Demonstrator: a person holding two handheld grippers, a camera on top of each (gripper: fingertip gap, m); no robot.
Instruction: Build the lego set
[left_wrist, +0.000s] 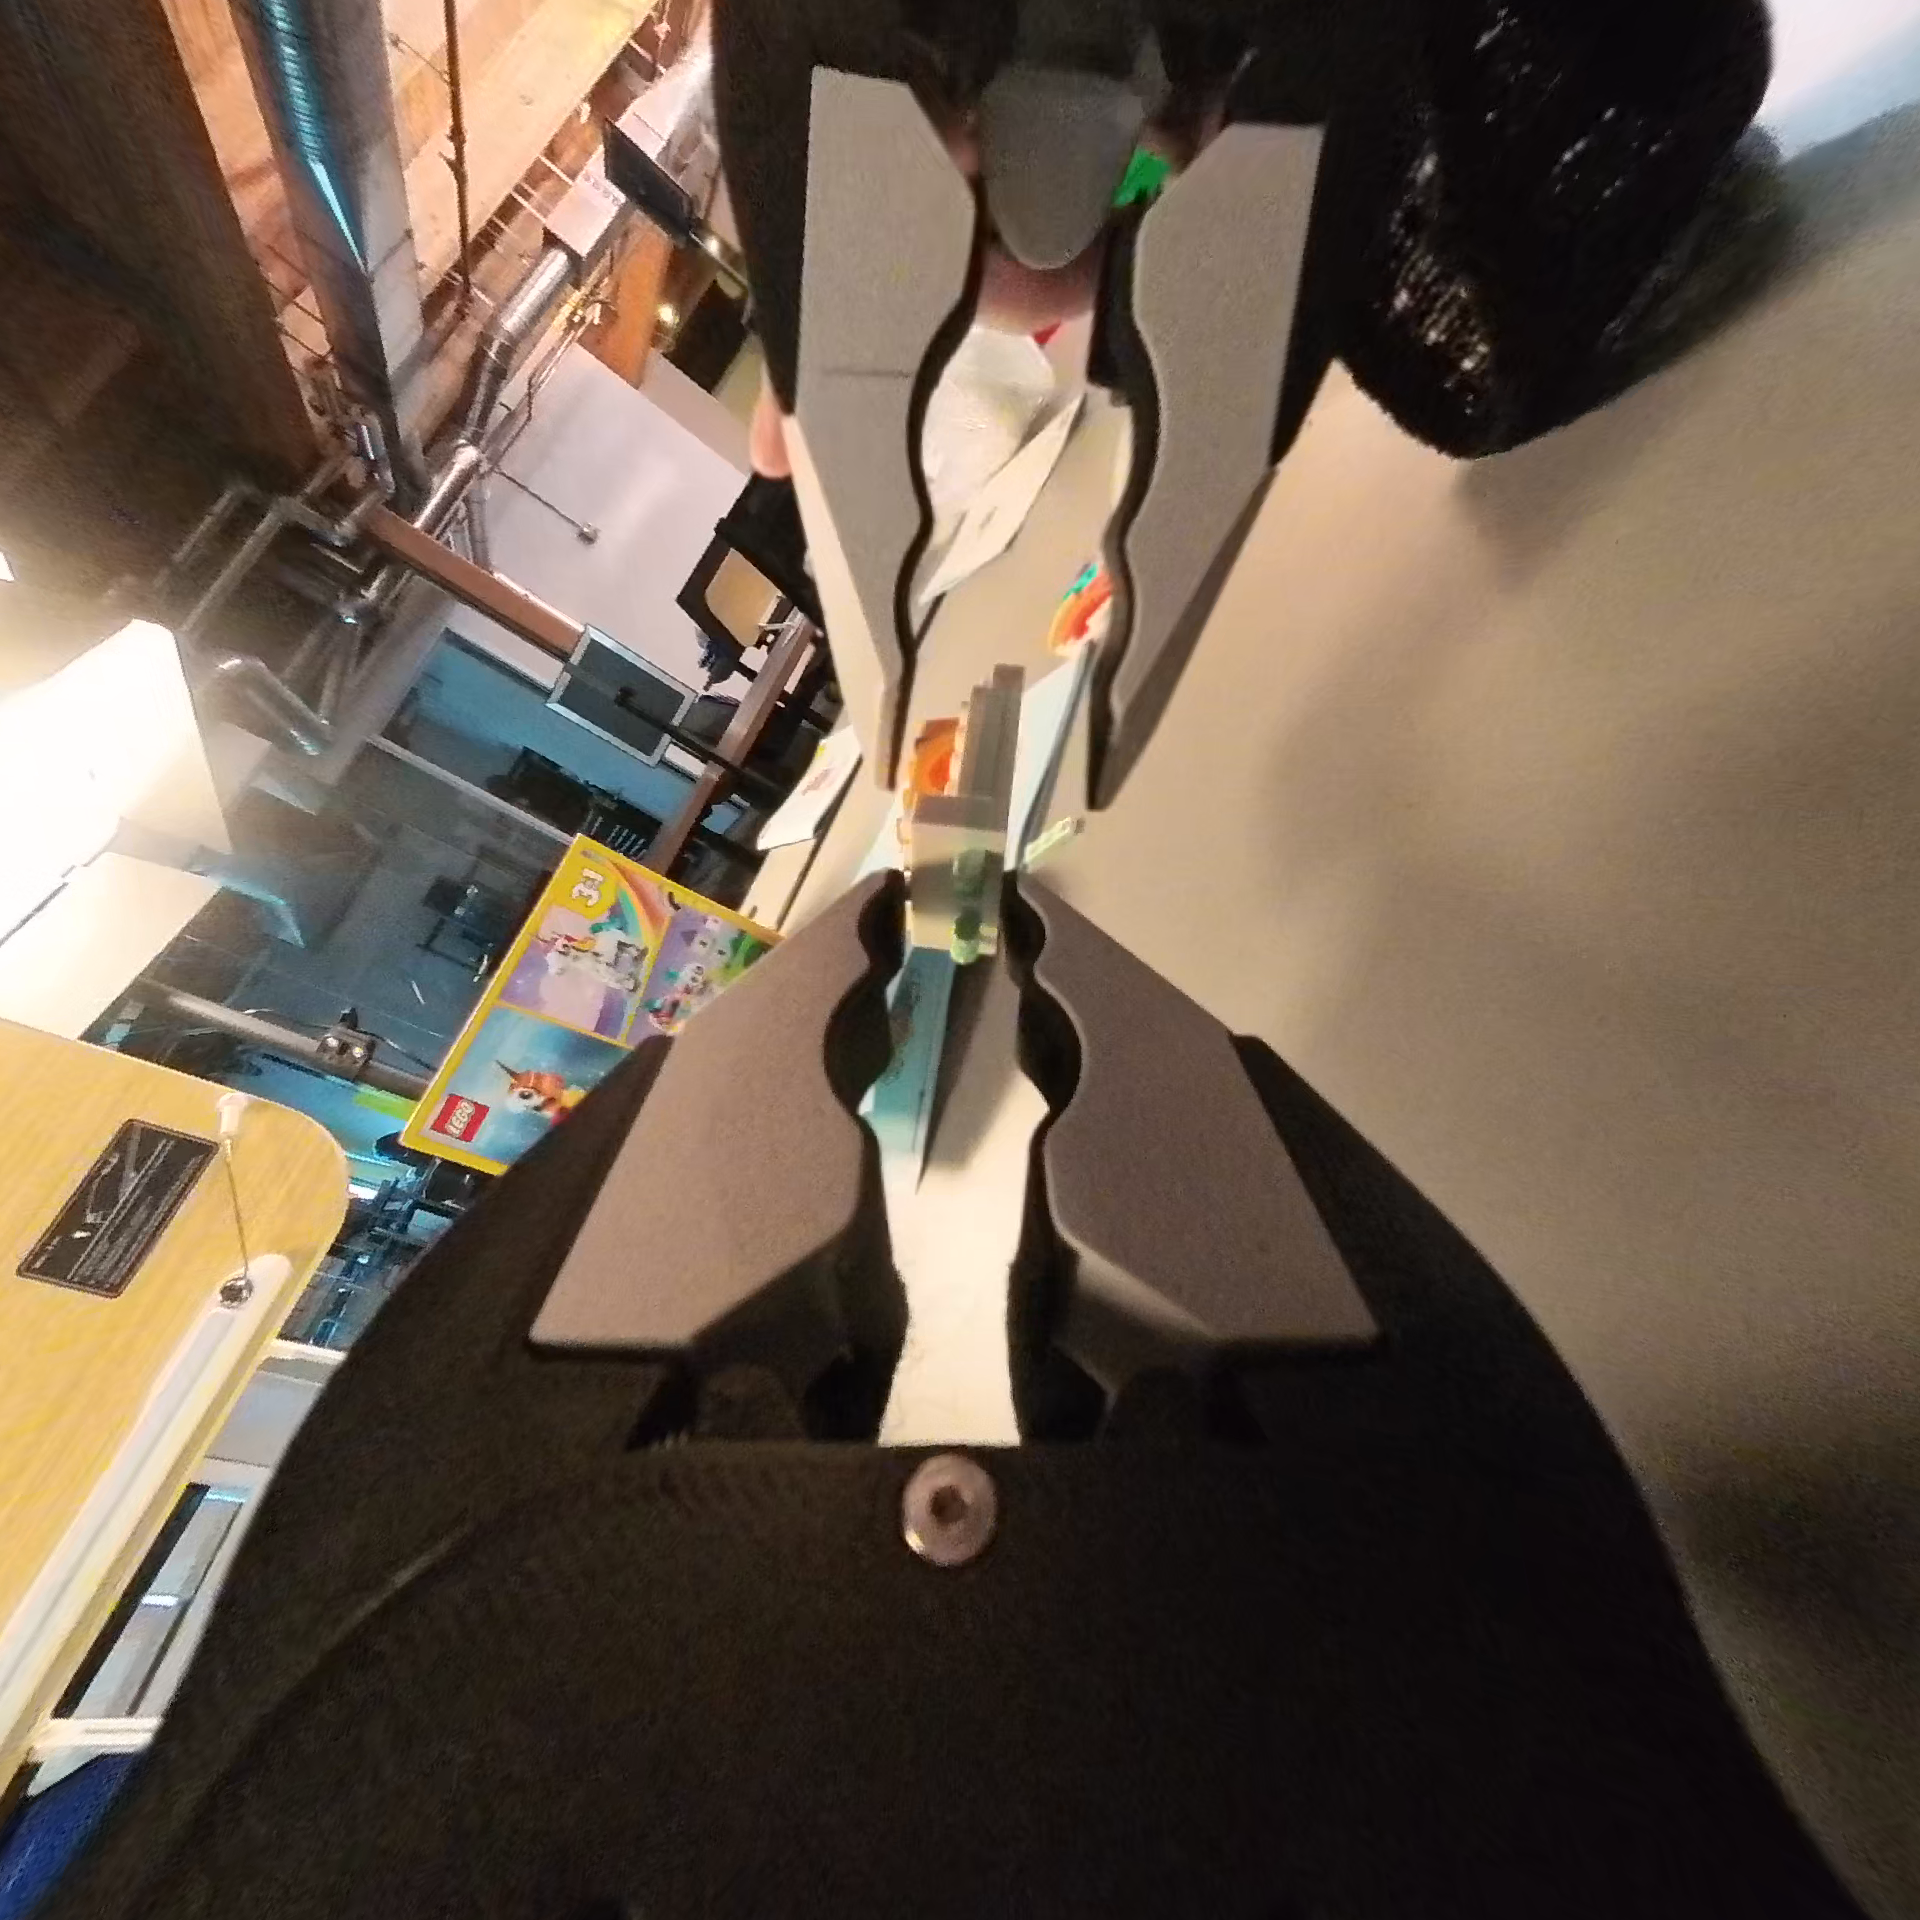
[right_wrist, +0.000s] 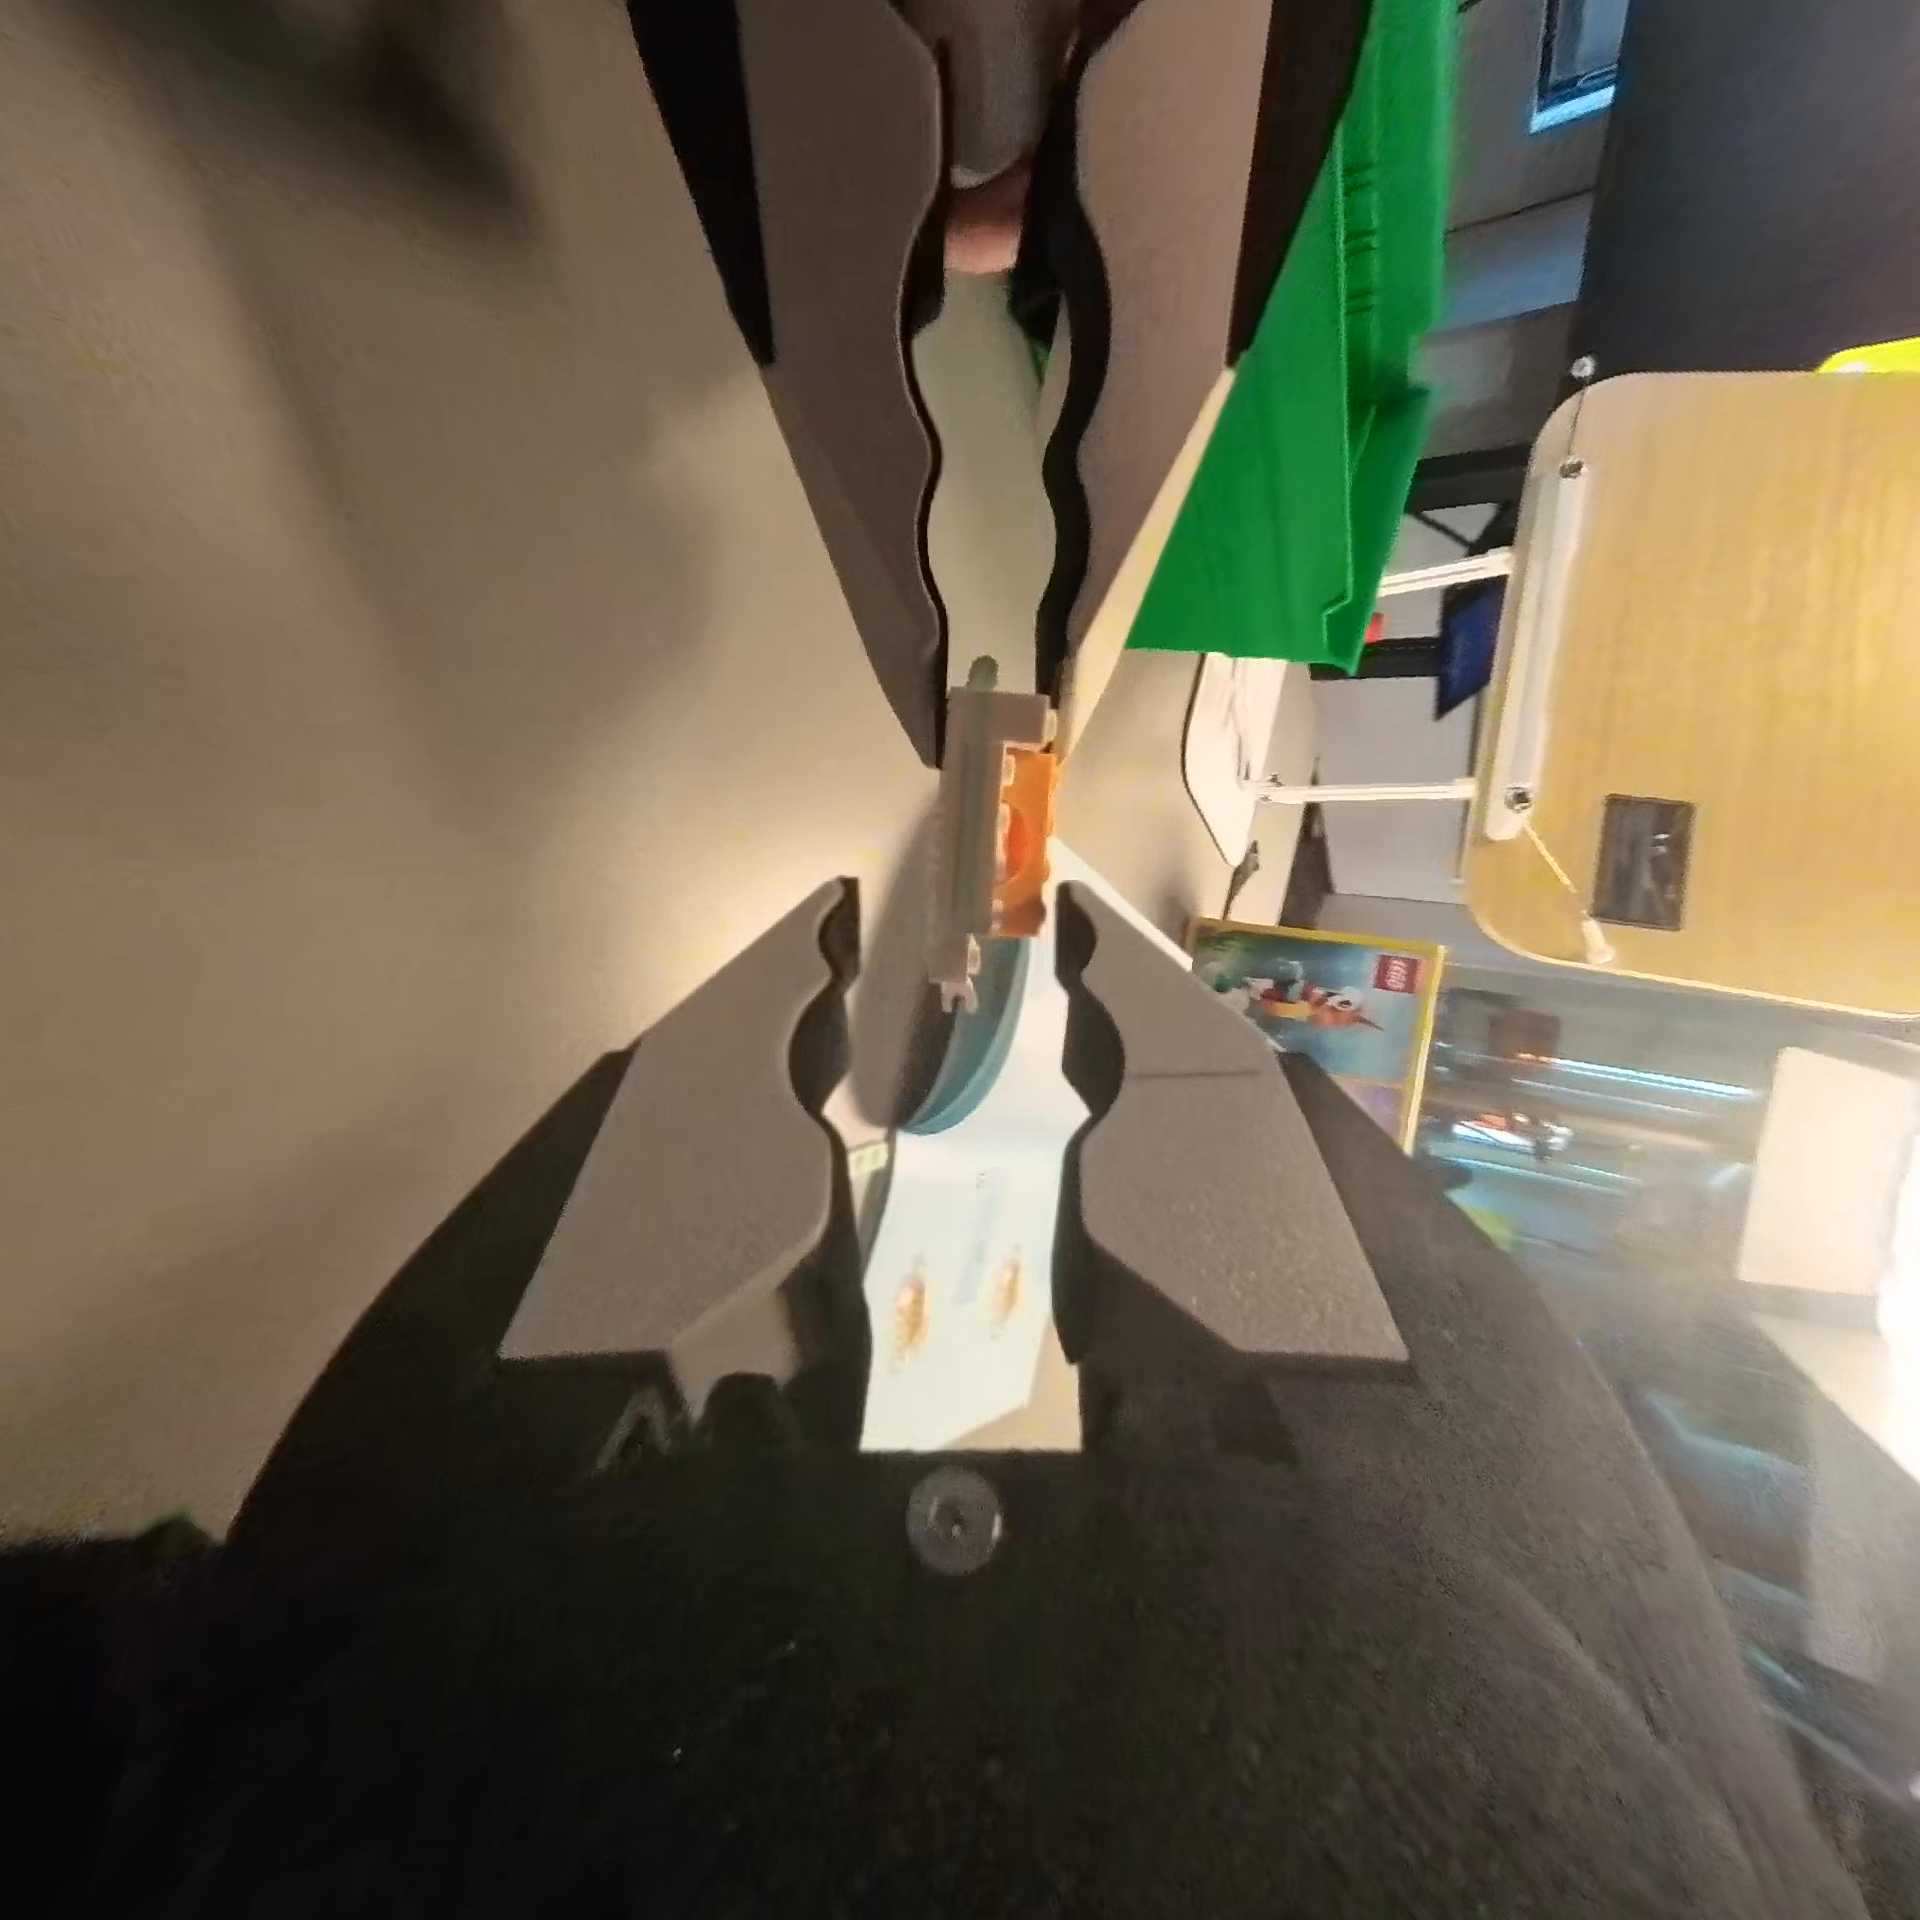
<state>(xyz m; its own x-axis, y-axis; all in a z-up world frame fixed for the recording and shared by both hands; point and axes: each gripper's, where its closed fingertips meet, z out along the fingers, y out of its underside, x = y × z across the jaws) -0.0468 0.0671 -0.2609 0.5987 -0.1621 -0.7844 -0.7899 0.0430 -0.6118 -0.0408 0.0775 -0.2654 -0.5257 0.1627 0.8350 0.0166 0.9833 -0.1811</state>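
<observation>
A small lego assembly (left_wrist: 961, 831) of grey plates, with an orange piece on one side and a clear green piece at one end, is held in the air between two grippers facing each other. My left gripper (left_wrist: 951, 904) is shut on its green end. My right gripper (left_wrist: 992, 784) comes from the opposite side, jaws open around the other end. In the right wrist view the assembly (right_wrist: 987, 831) sits between my right gripper's (right_wrist: 956, 894) spread fingers; the orange side is close to one finger, the other finger stands apart. The left gripper (right_wrist: 997, 727) clamps the far end.
Both views are rolled sideways over a beige table (left_wrist: 1455, 831). An instruction booklet (right_wrist: 956, 1299) and a teal disc (right_wrist: 977, 1049) lie below the assembly. A yellow lego box (left_wrist: 582, 1008) stands at the table edge. Loose orange pieces (left_wrist: 1081, 613), a green sheet (right_wrist: 1299, 416). The grippers are tip to tip, or close to it.
</observation>
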